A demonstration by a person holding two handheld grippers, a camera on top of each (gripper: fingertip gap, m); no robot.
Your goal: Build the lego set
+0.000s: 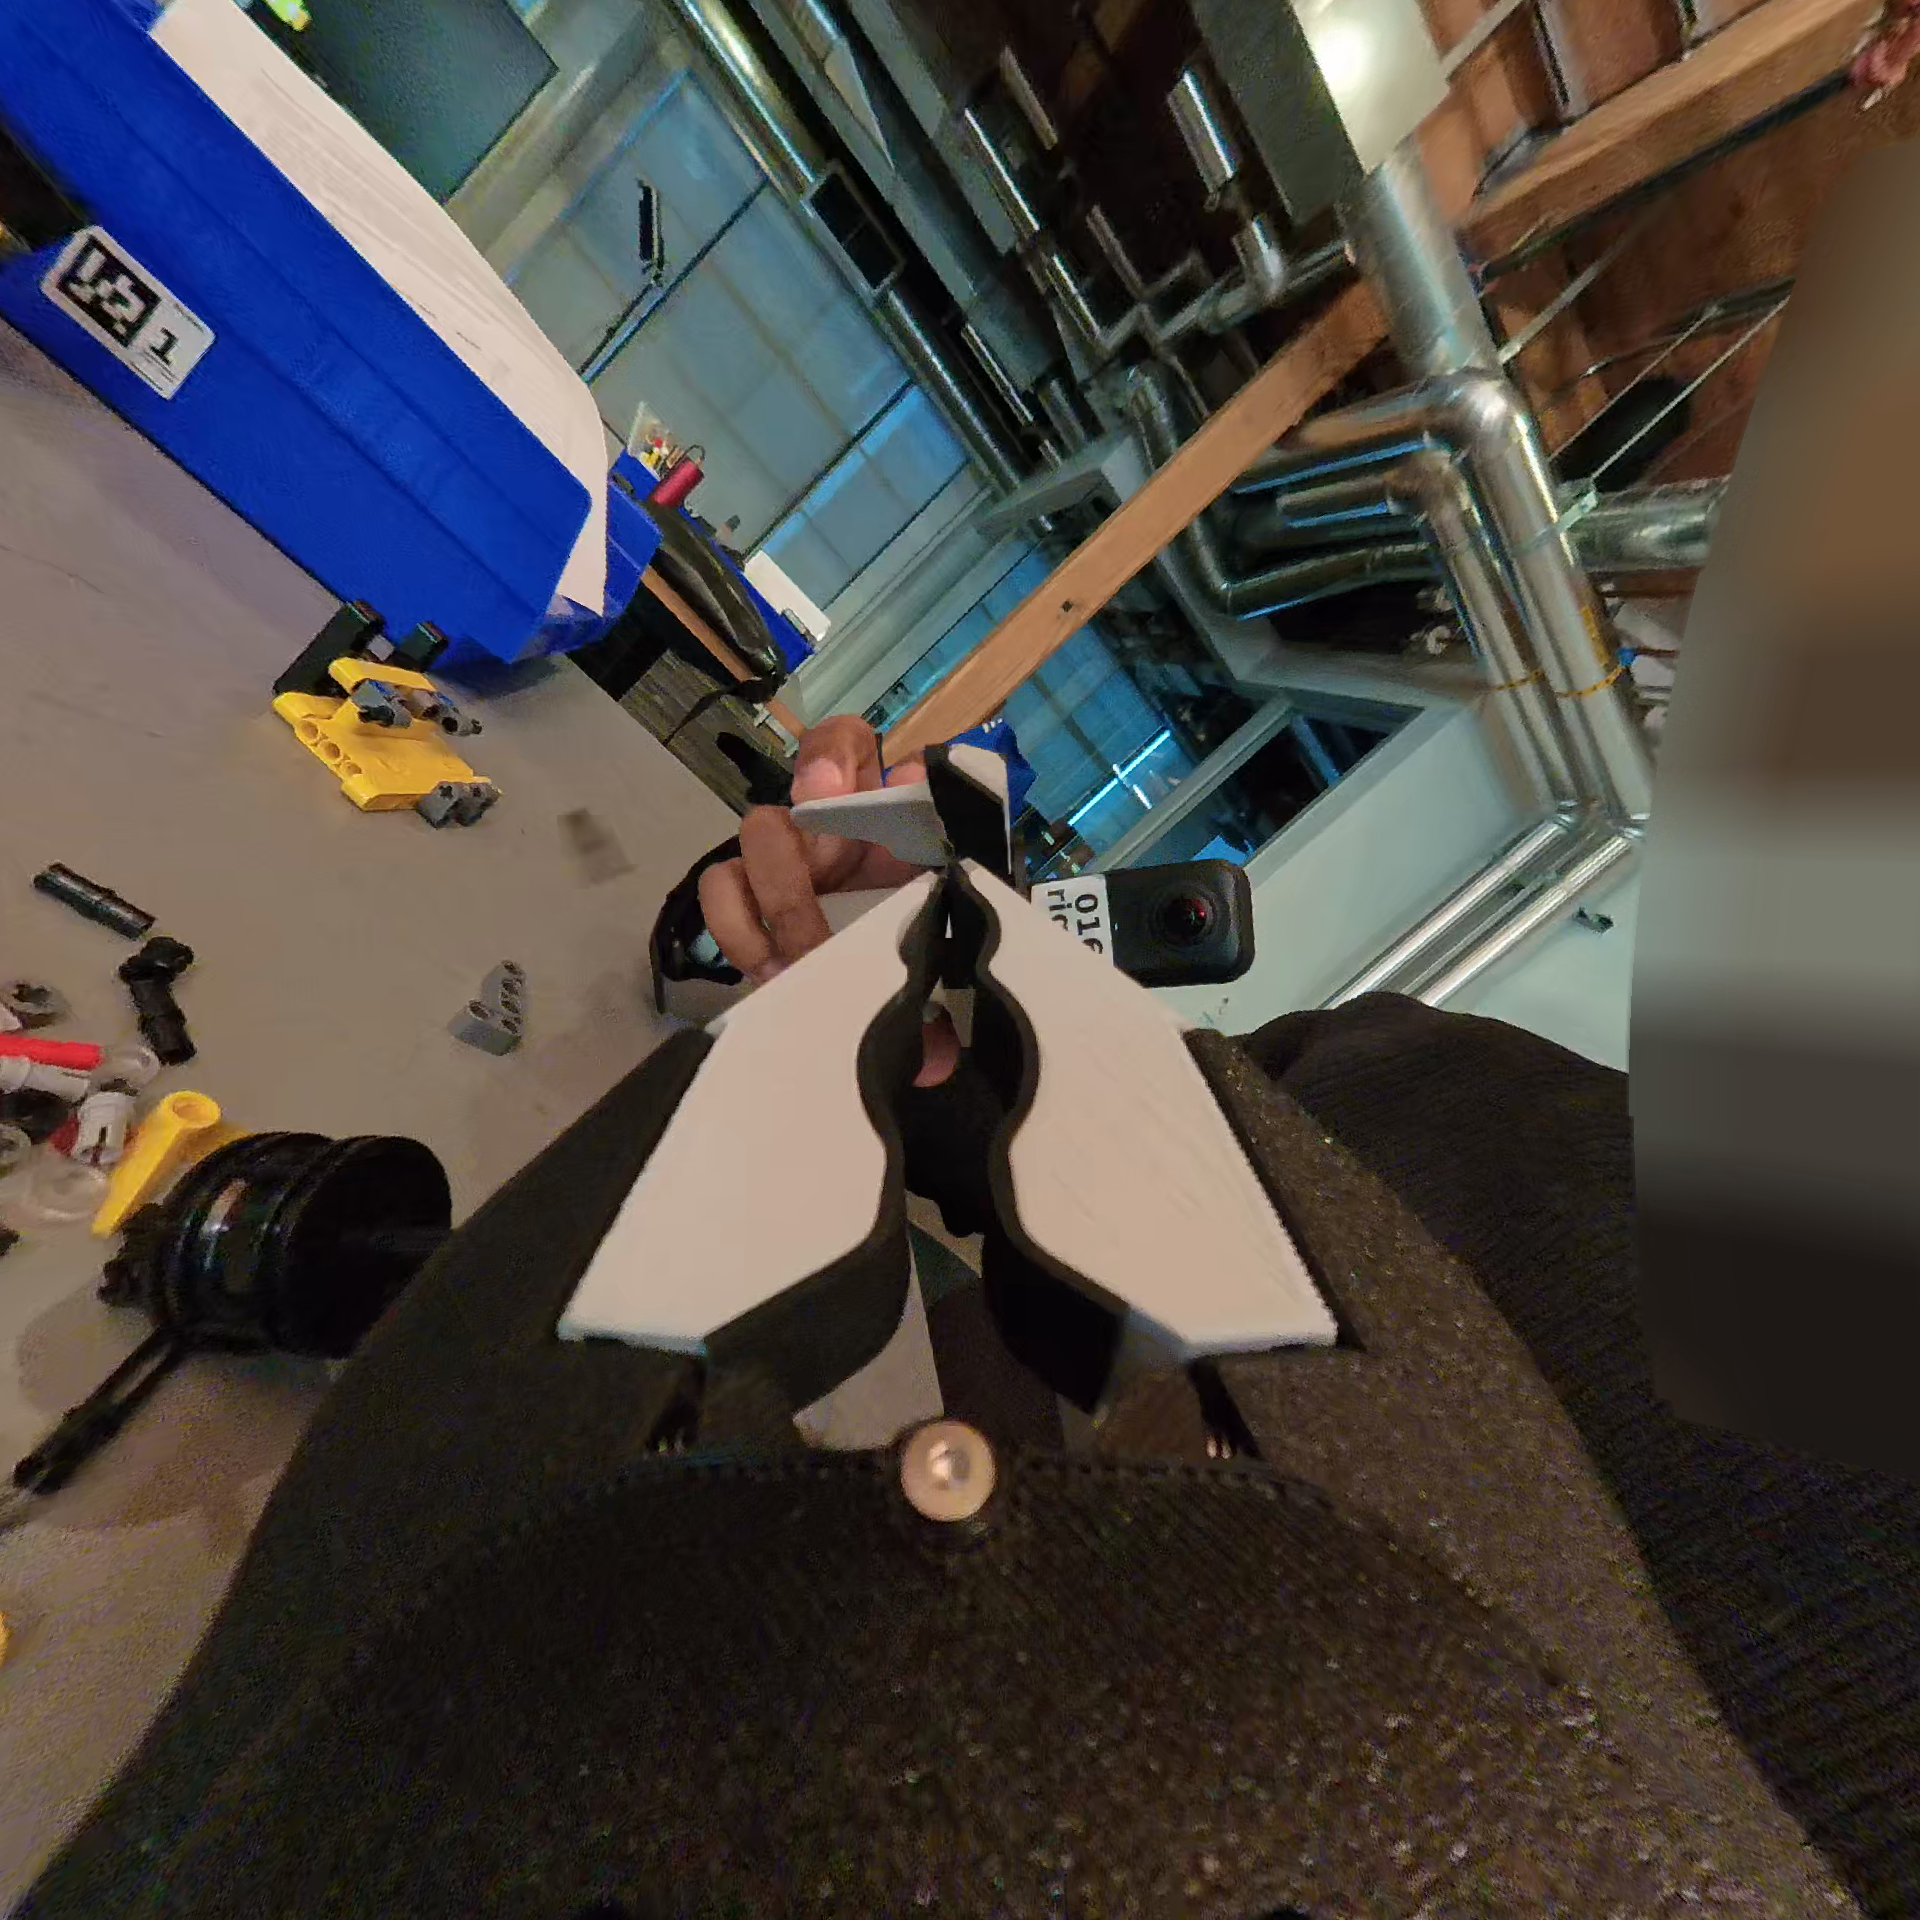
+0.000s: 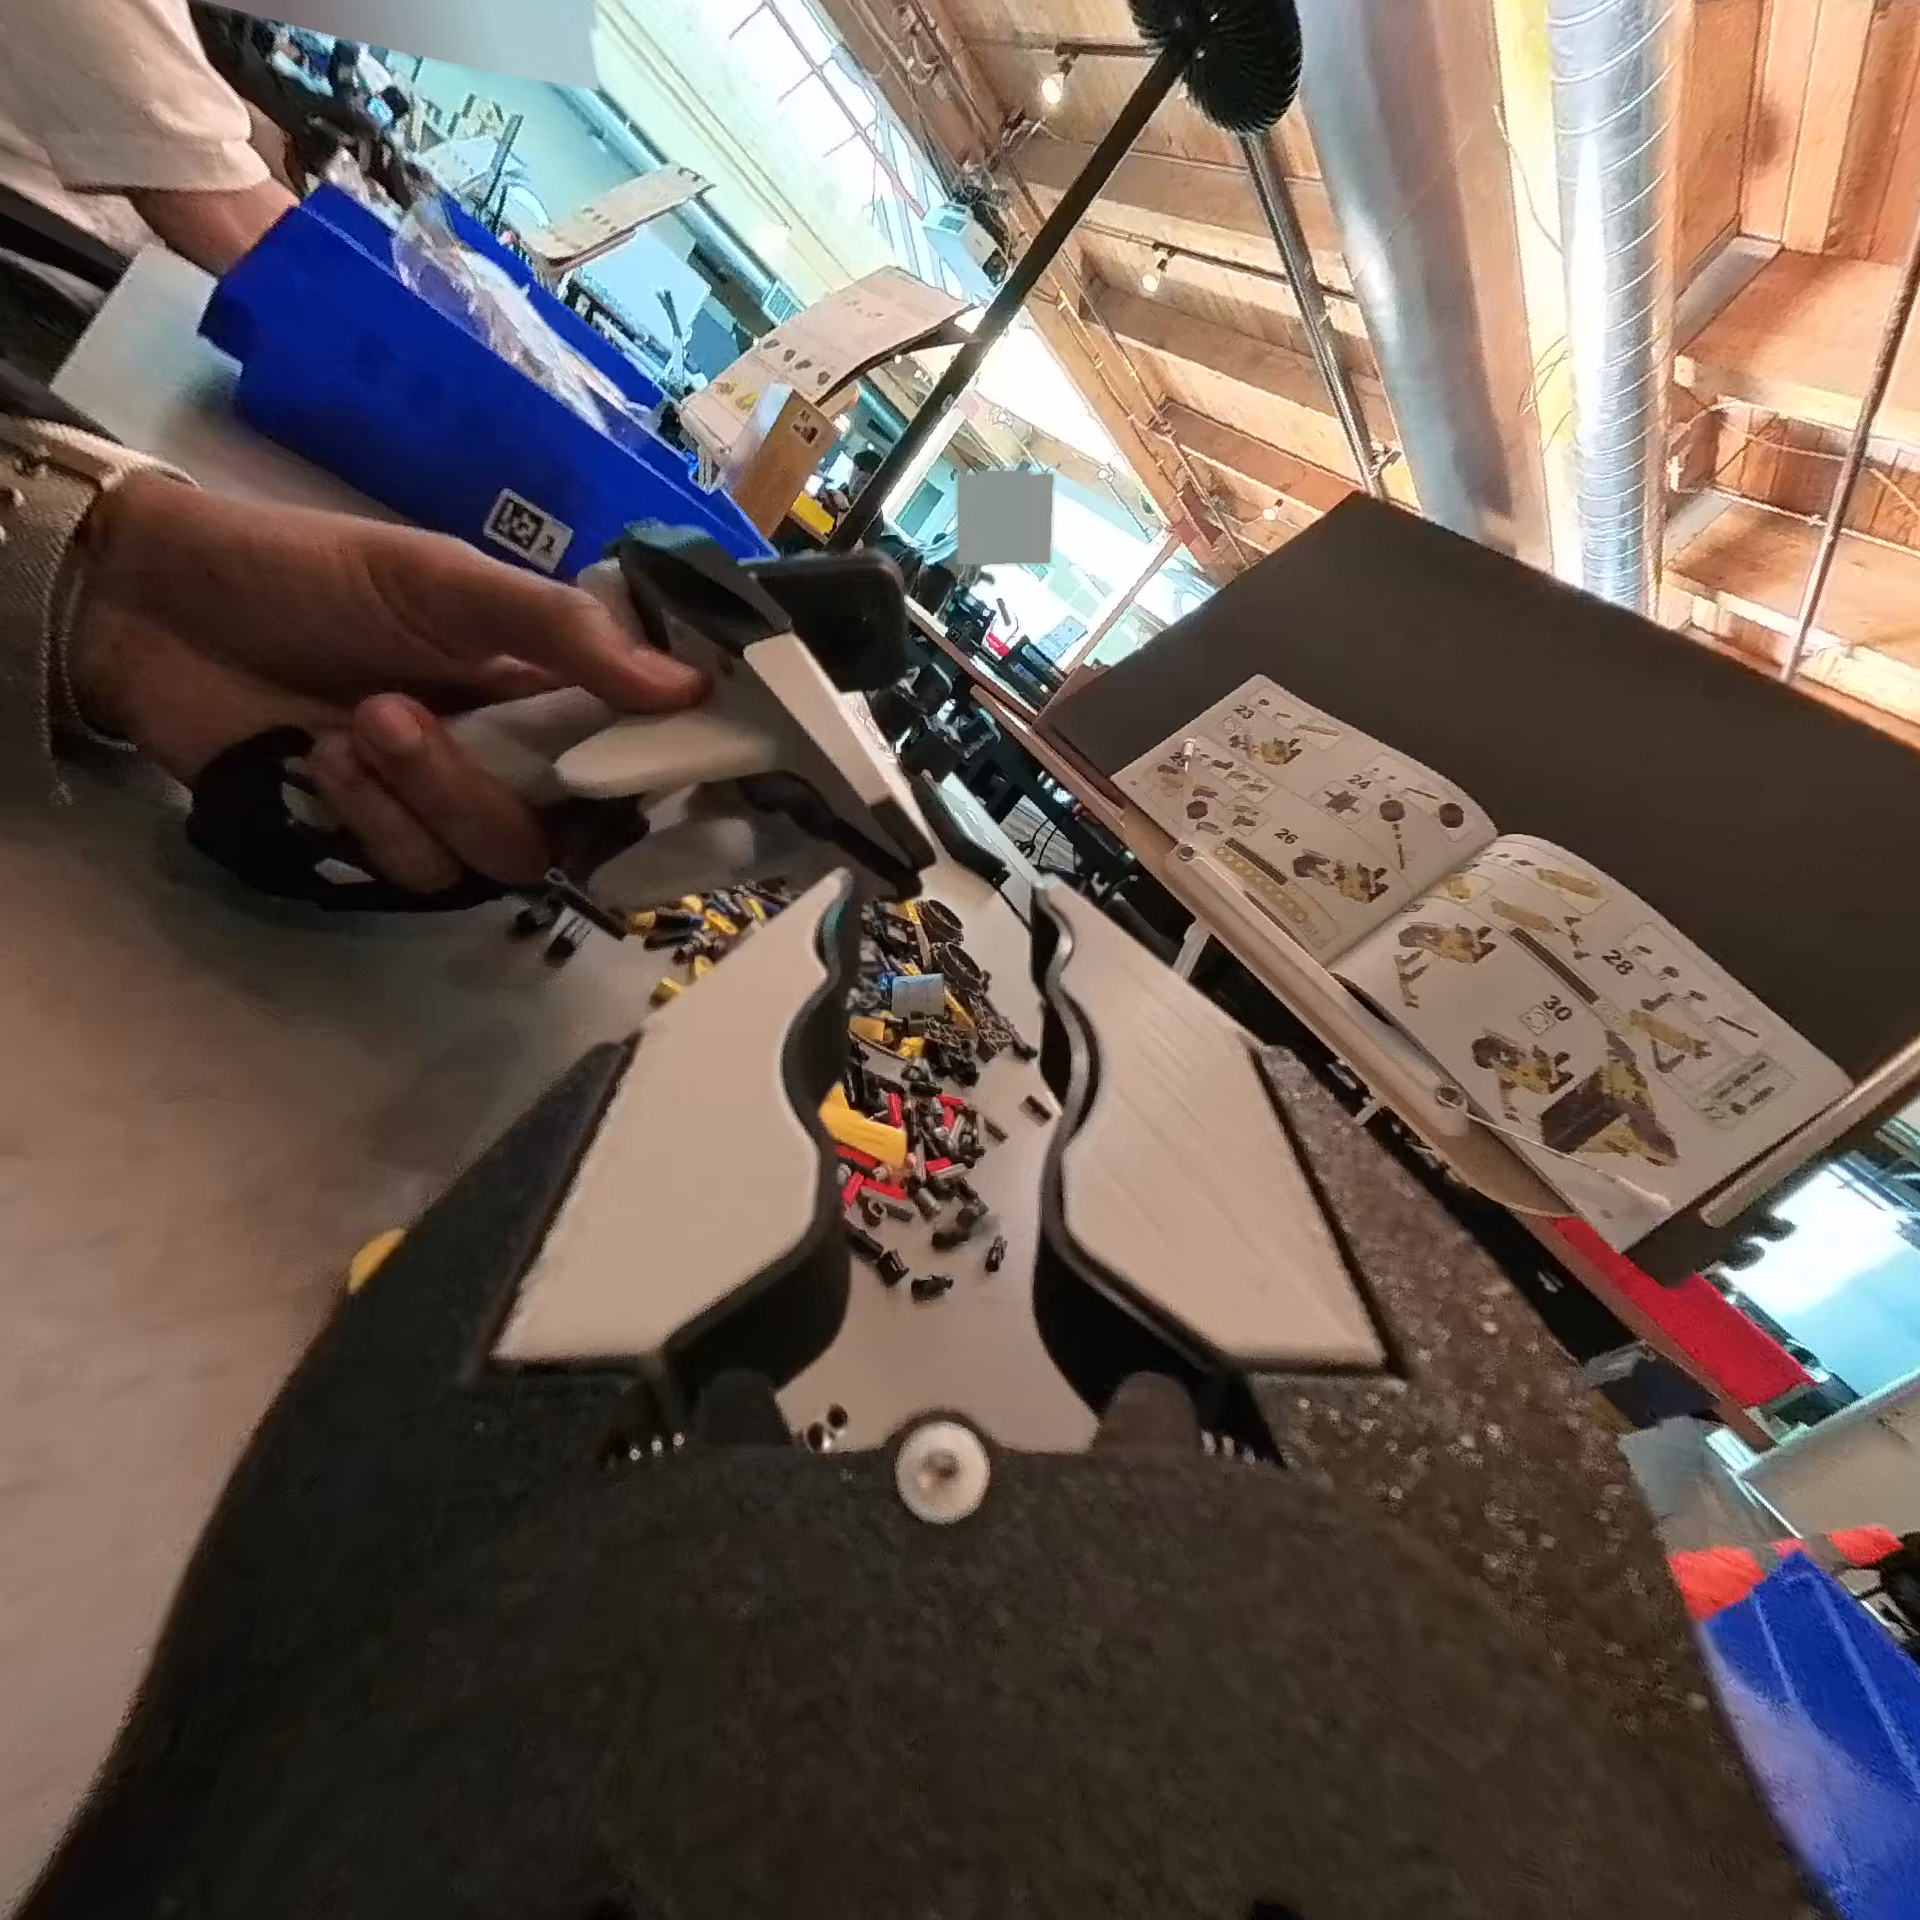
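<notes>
My left gripper is shut, with its tips pressed together; I see nothing between them. It is raised off the grey table and points at the right gripper, whose grey finger and camera sit just beyond, held by a hand. My right gripper is open and empty above a pile of small yellow, black and red building parts. The left gripper, held by a hand, has its tip beside my right gripper's left fingertip.
A blue bin stands at the table's back and also shows in the right wrist view. A yellow assembly, a black wheel, a grey piece and loose pins lie about. An open instruction booklet rests on a black stand. Only a small space, under 4 cm, lies between the two pairs of fingers.
</notes>
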